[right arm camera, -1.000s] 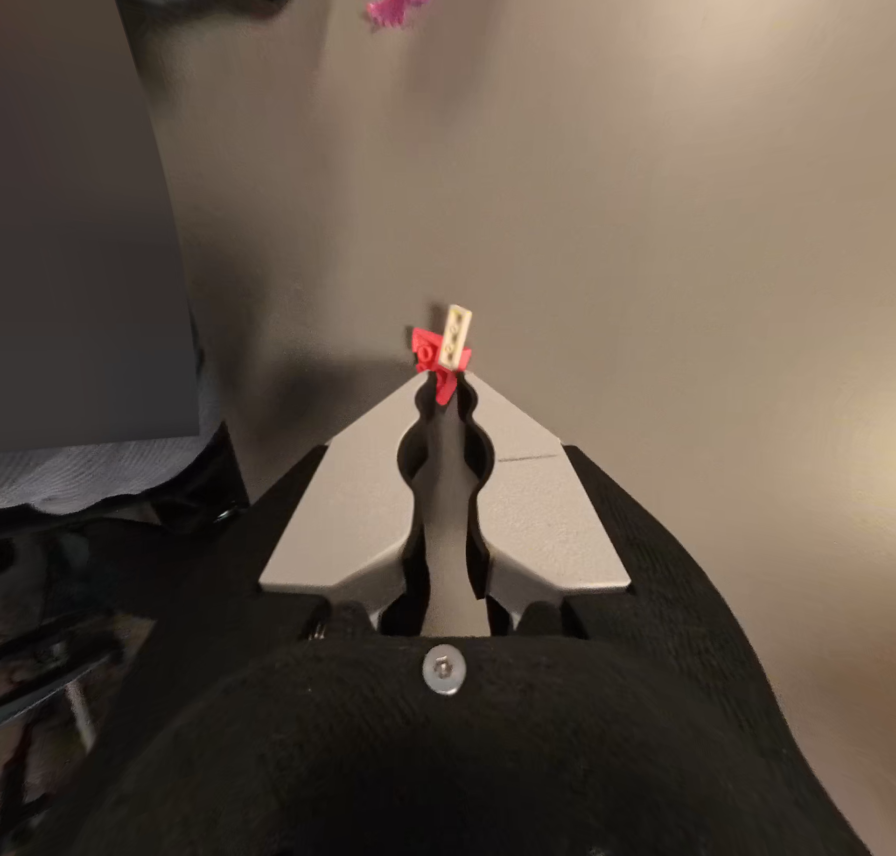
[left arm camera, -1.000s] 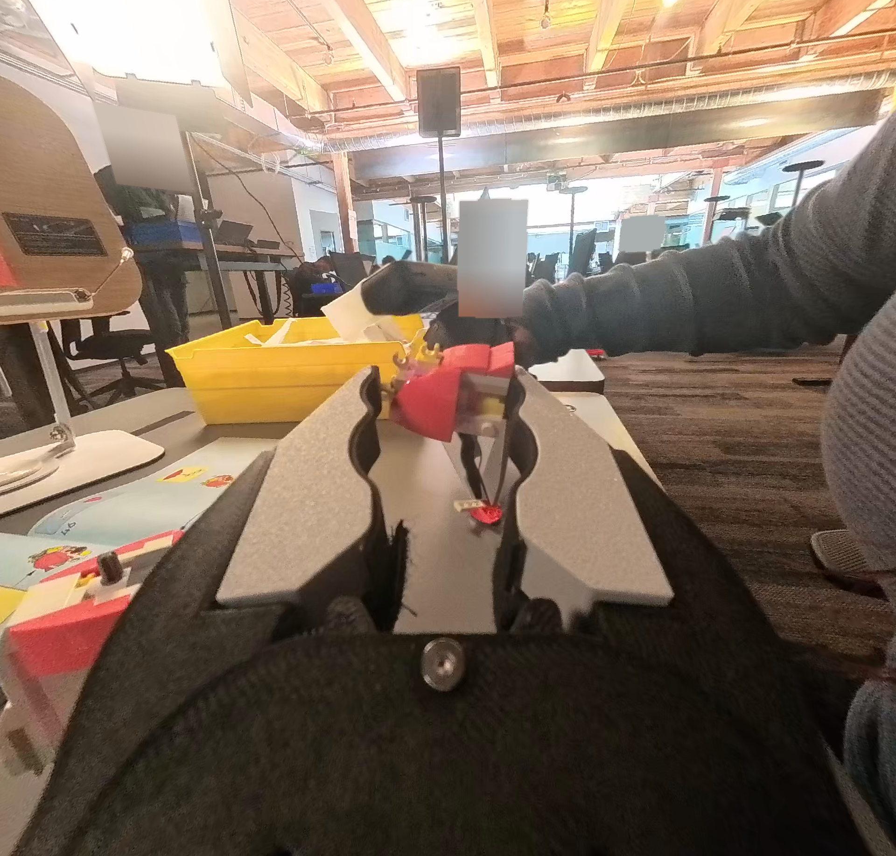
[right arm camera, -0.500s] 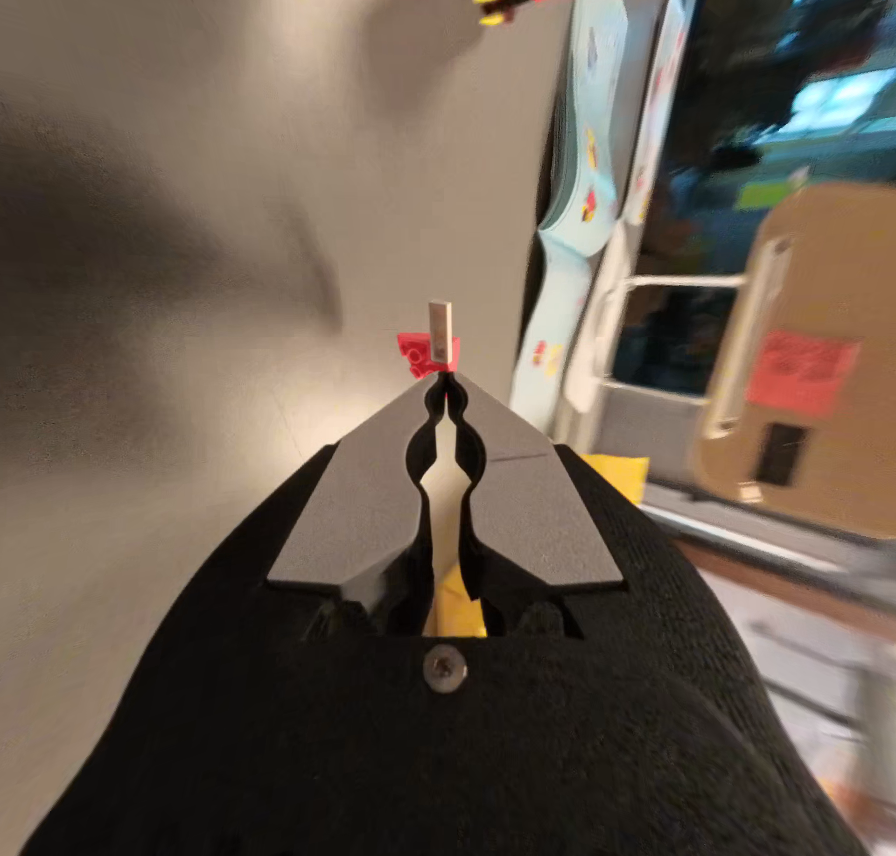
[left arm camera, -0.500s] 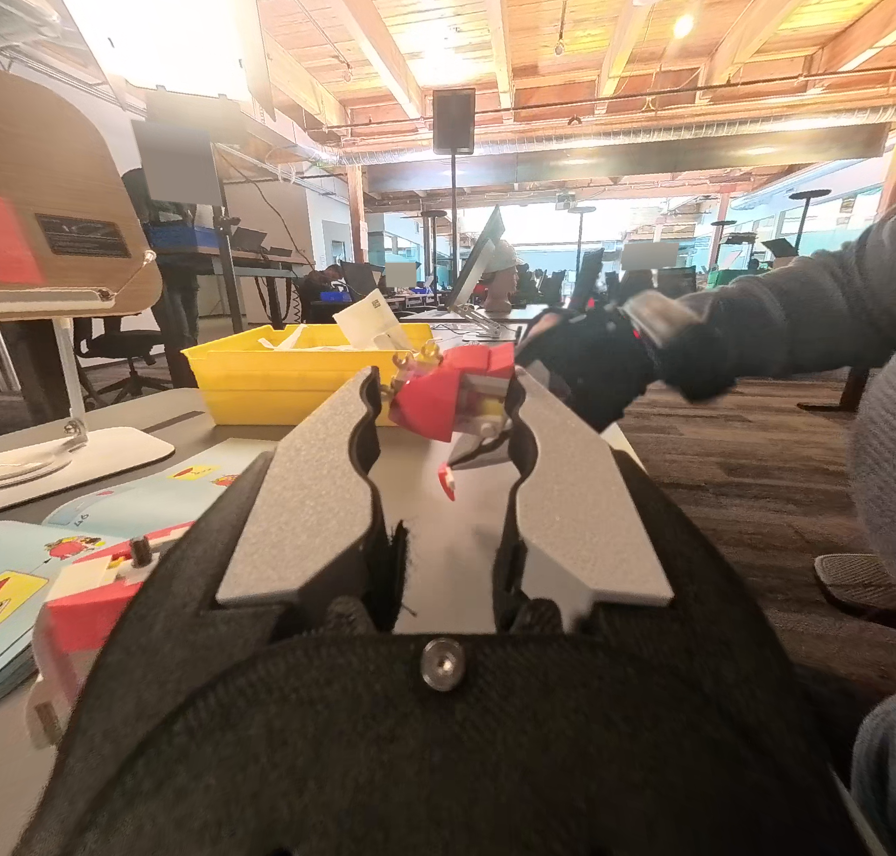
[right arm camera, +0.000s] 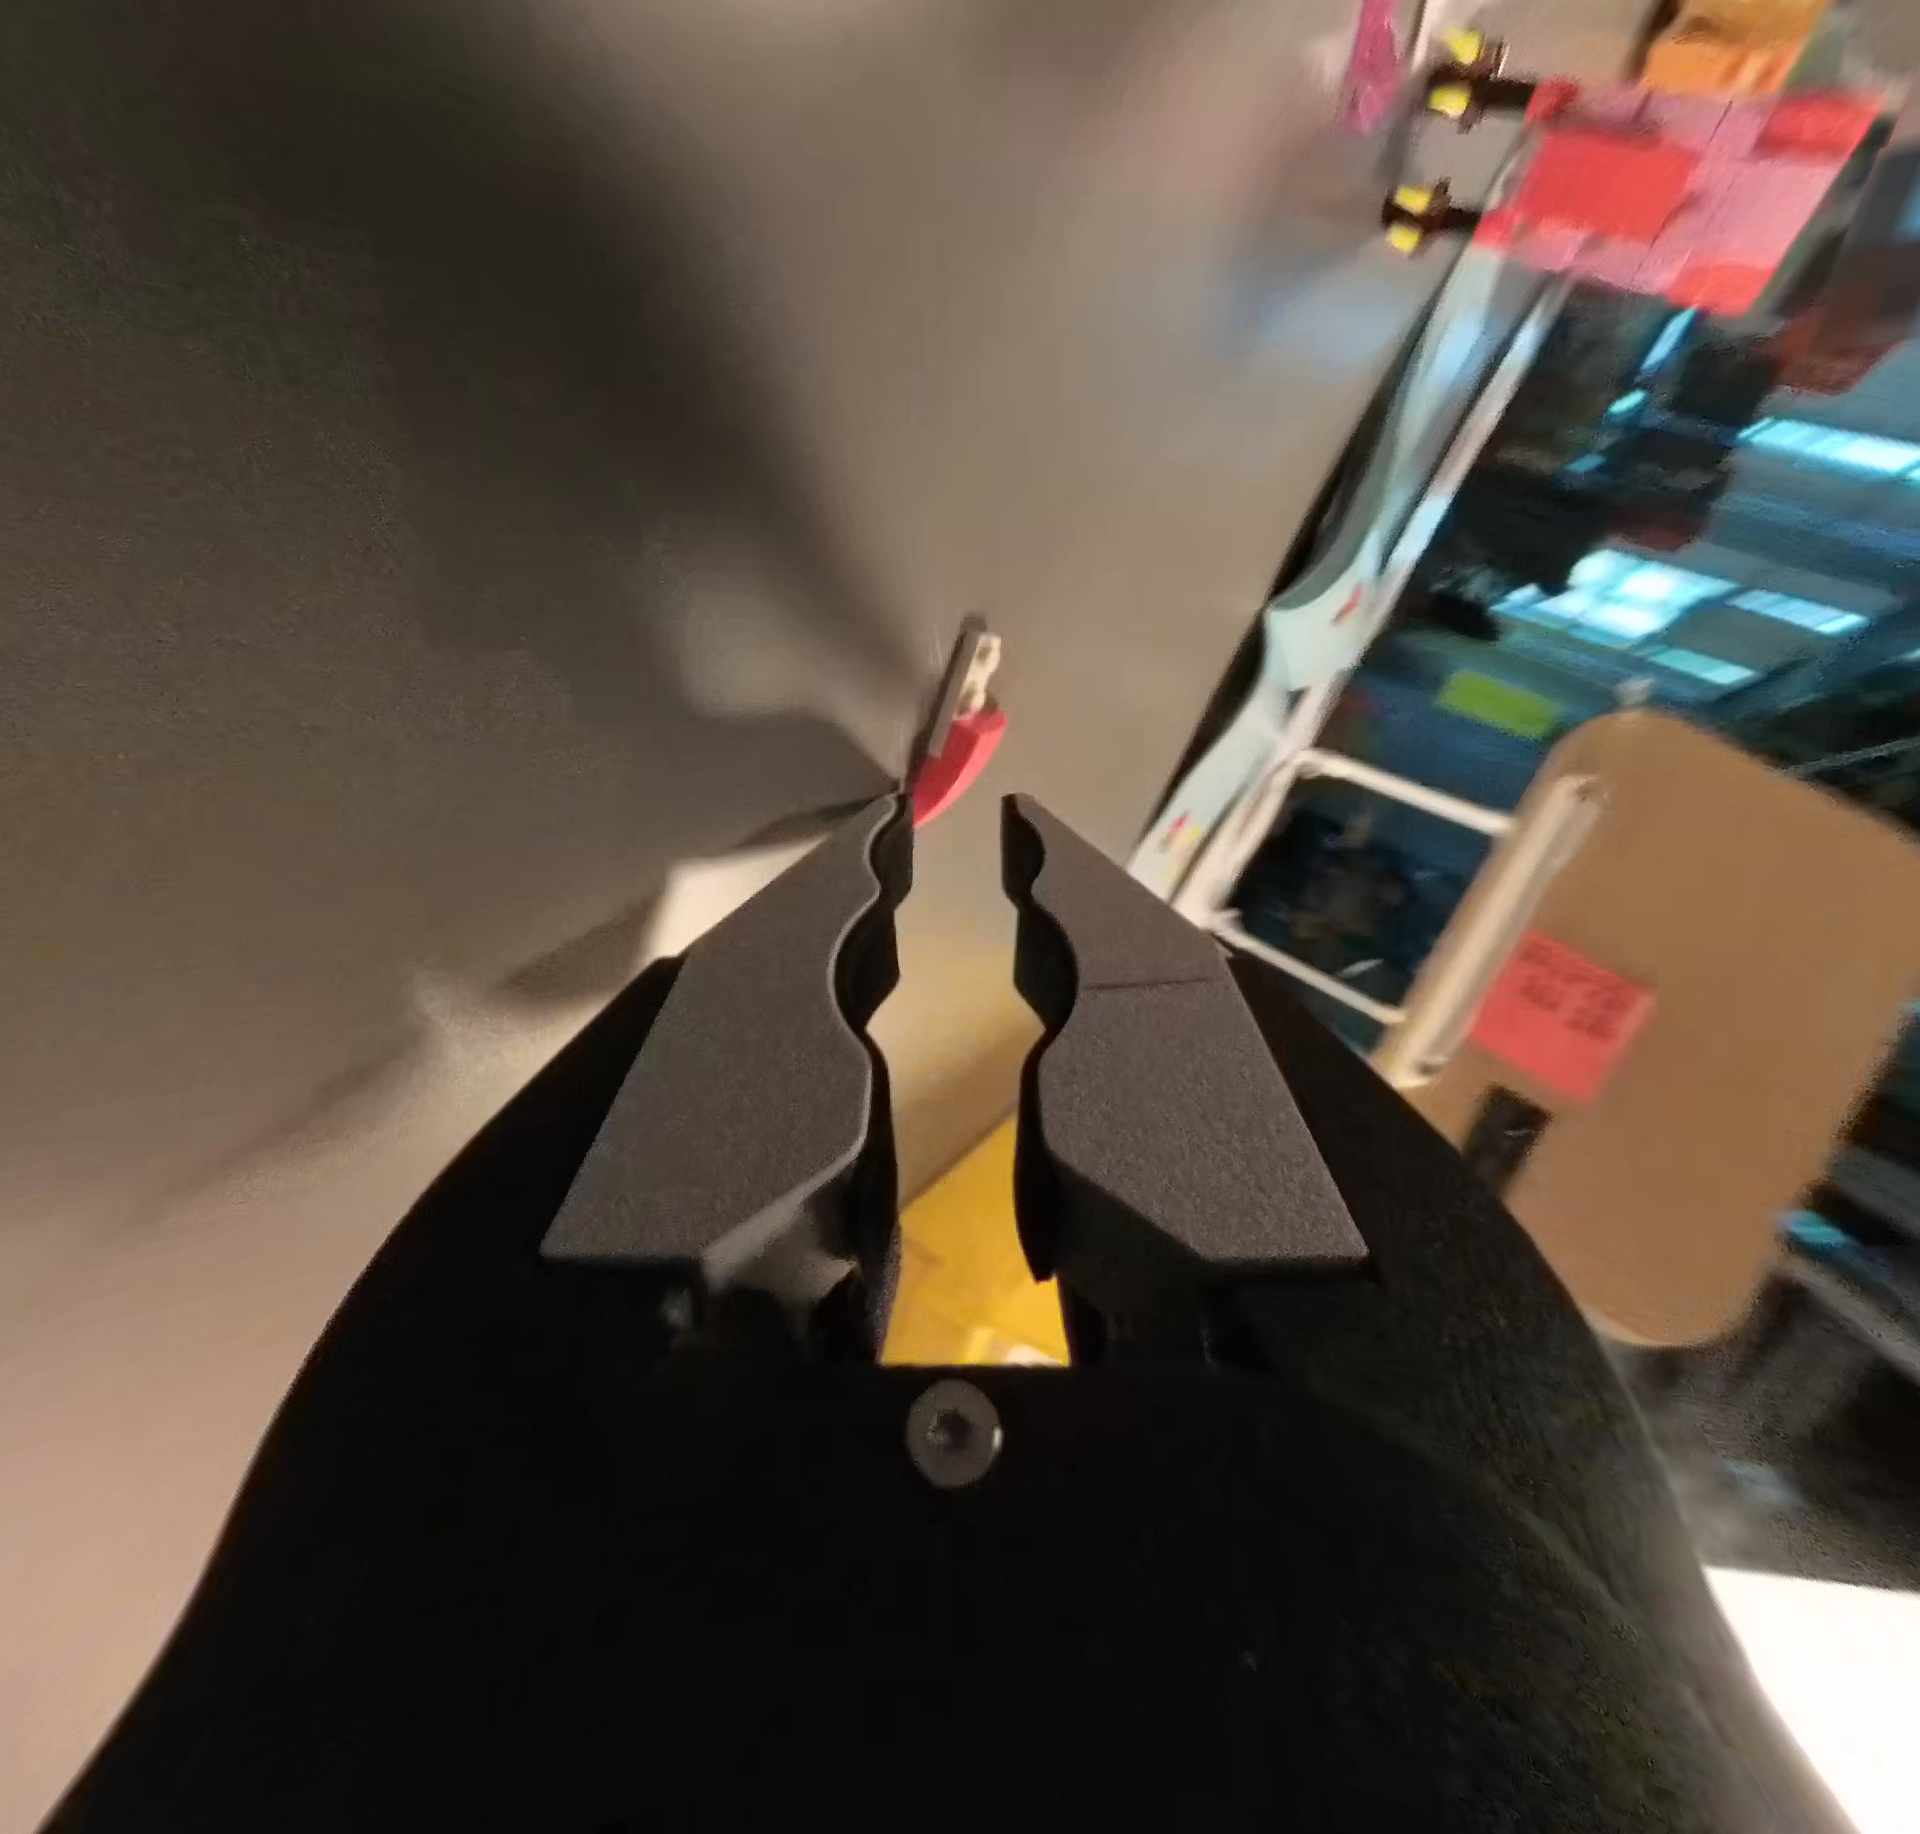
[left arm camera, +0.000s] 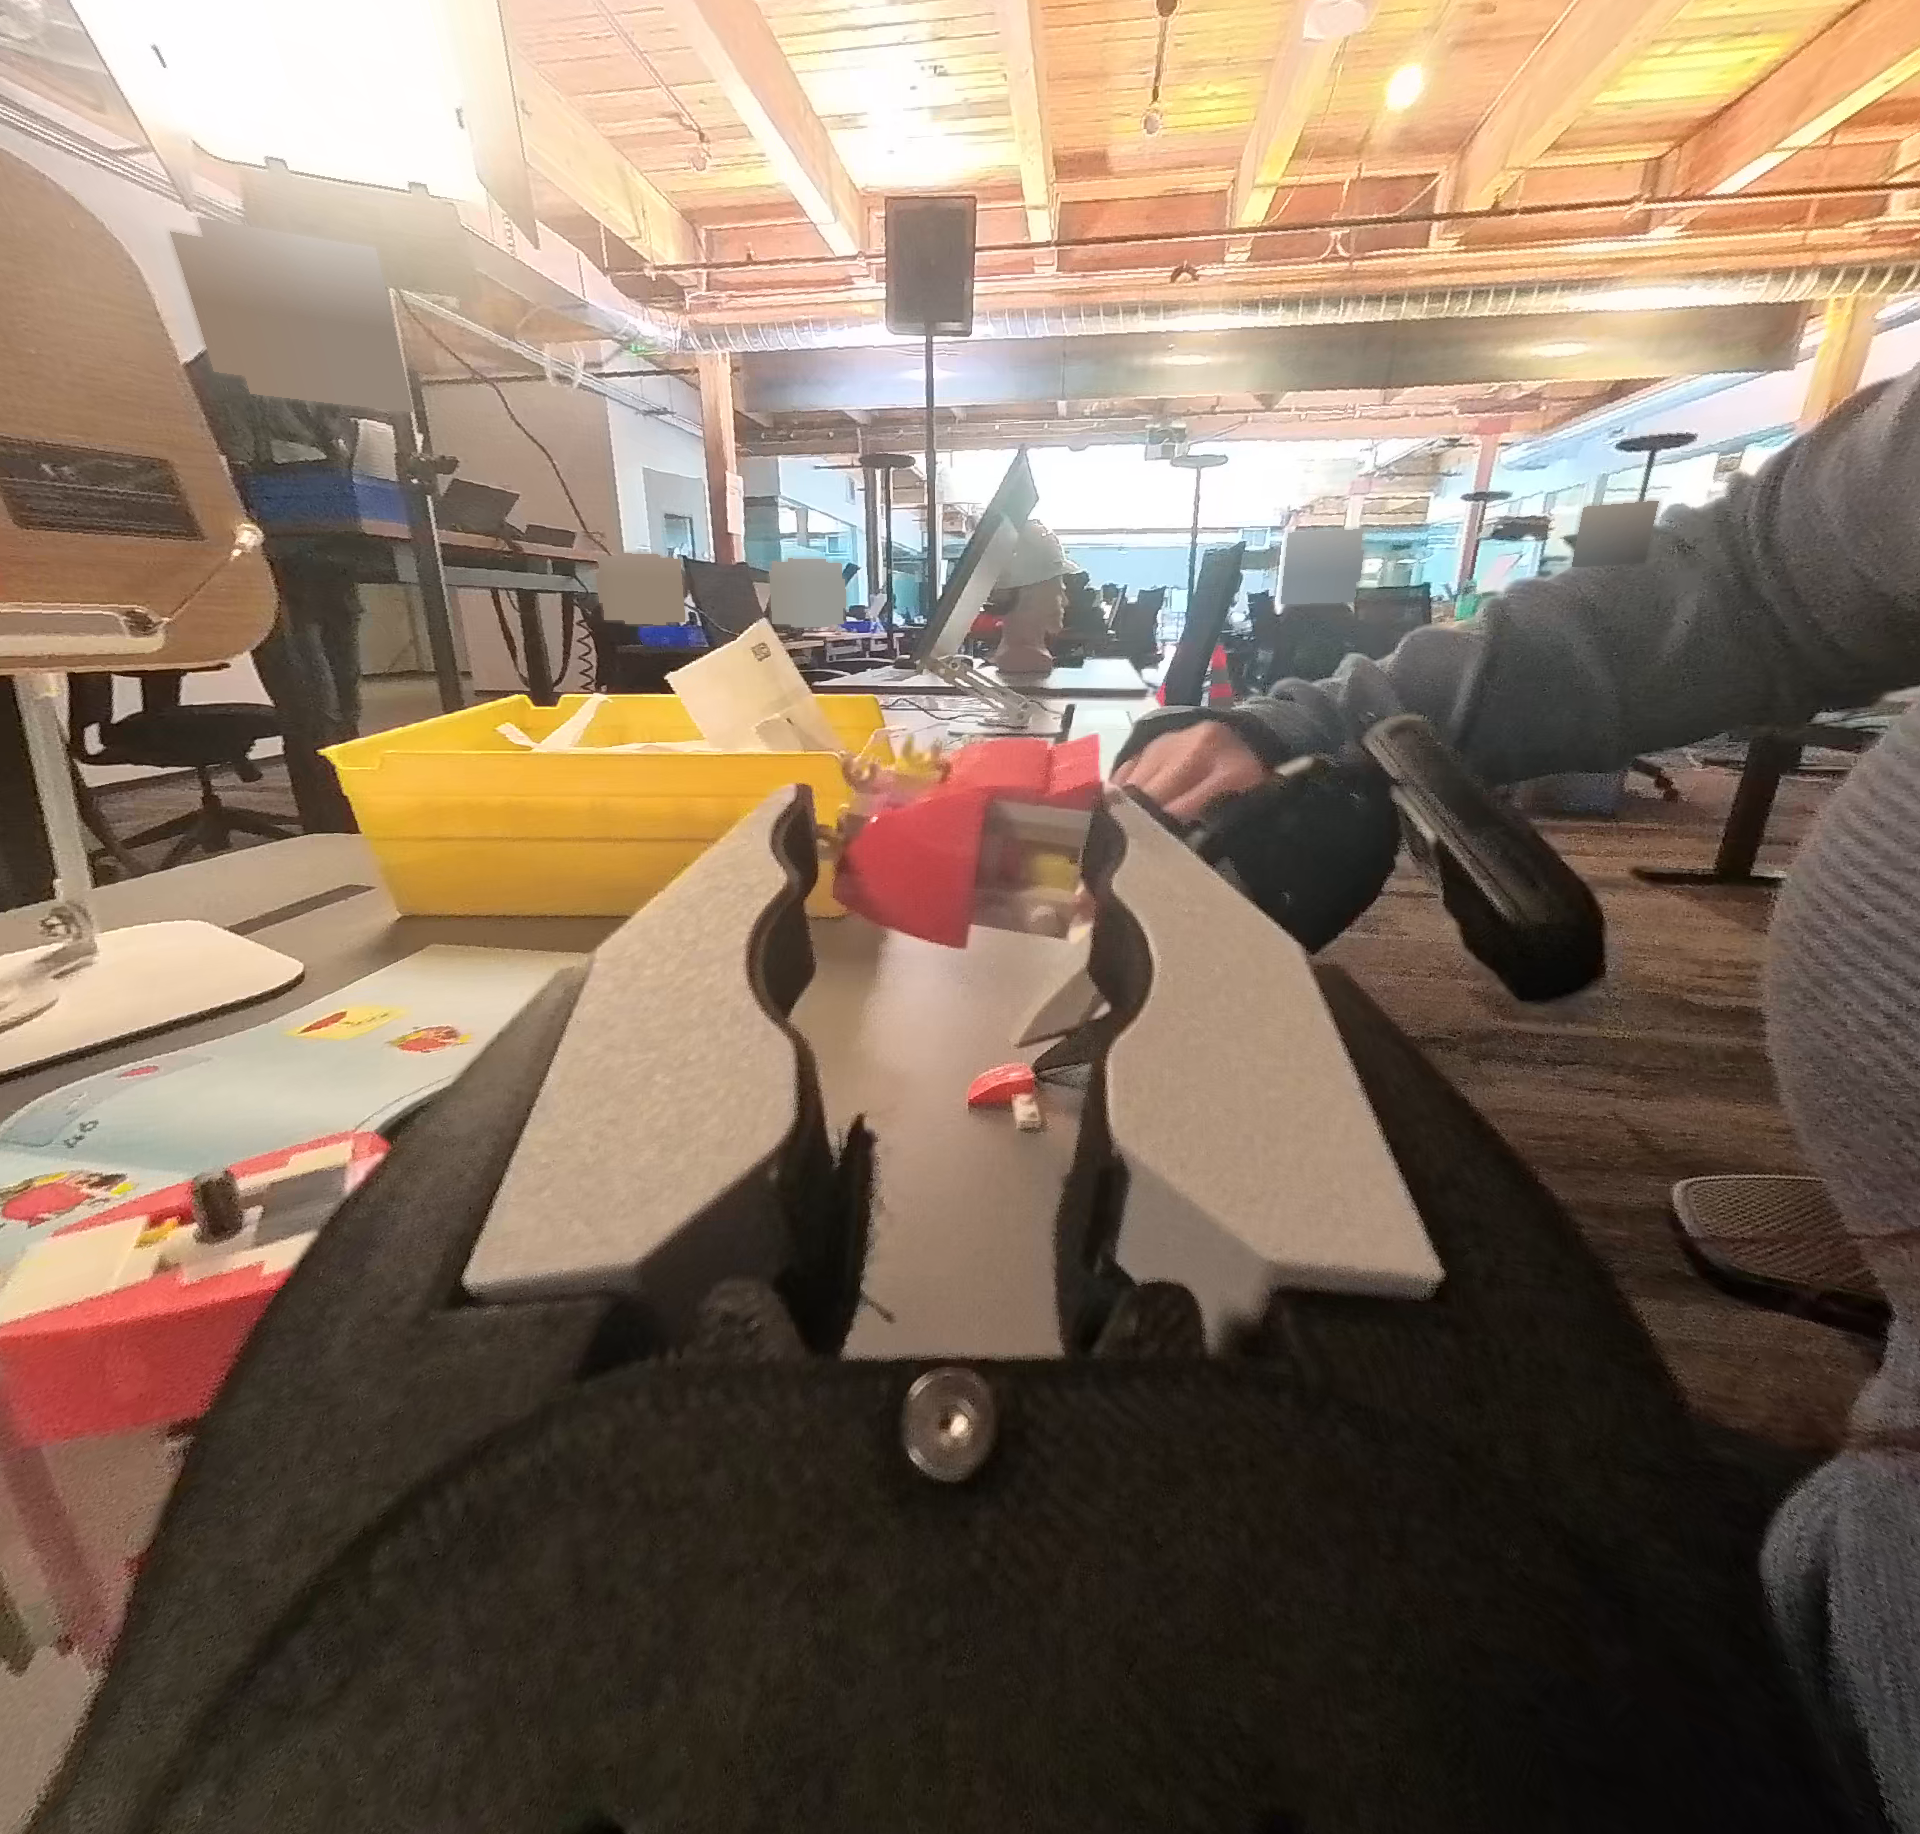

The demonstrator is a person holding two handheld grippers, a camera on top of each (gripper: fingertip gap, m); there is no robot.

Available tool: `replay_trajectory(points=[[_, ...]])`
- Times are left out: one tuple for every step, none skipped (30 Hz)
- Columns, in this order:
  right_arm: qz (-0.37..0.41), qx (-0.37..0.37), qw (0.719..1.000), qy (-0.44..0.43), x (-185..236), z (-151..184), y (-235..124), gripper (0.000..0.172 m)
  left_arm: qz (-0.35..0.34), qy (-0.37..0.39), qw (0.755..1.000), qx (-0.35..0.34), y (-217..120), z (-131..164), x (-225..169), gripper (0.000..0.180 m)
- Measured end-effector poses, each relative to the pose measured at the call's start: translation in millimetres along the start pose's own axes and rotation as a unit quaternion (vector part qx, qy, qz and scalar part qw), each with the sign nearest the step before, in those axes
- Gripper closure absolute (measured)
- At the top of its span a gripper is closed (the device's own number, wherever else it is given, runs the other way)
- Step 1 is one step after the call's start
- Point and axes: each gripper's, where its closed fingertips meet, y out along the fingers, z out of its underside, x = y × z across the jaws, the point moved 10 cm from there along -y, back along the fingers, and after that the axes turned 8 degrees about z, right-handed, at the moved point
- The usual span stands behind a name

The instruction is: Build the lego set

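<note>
In the left wrist view my left gripper (left arm camera: pixel 956 828) is shut on a red brick model (left arm camera: pixel 925 870) with grey, yellow and gold parts, held above the grey table (left arm camera: pixel 914 1161). A small red piece with a white plate (left arm camera: pixel 1003 1088) lies on the table under it. My right gripper (left arm camera: pixel 1060 1021) reaches in from the right, its tip just beside that piece. In the right wrist view my right gripper (right arm camera: pixel 956 808) is open and holds nothing; the small red and white piece (right arm camera: pixel 961 735) lies just past its left fingertip (right arm camera: pixel 883 828).
A yellow bin (left arm camera: pixel 582 828) with paper stands behind. A picture booklet (left arm camera: pixel 260 1067) and a second red and white brick model (left arm camera: pixel 156 1296) lie at the left. A brown board on a white stand (left arm camera: pixel 94 496) is at far left. A grey sleeve (left arm camera: pixel 1662 621) crosses the right.
My right gripper was shut on the small red and white piece, swung round with it, lowered it to the table and opened, letting it go. My left gripper kept its red model.
</note>
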Motion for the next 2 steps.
replay_trajectory(points=[[-0.023, 0.005, 0.999, 0.041, -3.3, 3.4, -0.5, 0.155, 0.005, -0.004, 1.0, -0.002, -0.1, -0.1, 0.0, 0.13], [-0.052, 0.018, 0.993, 0.101, -8.4, 8.2, 0.4, 0.151, 0.011, -0.009, 1.0, -0.005, -0.1, -0.4, 0.1, 0.13]])
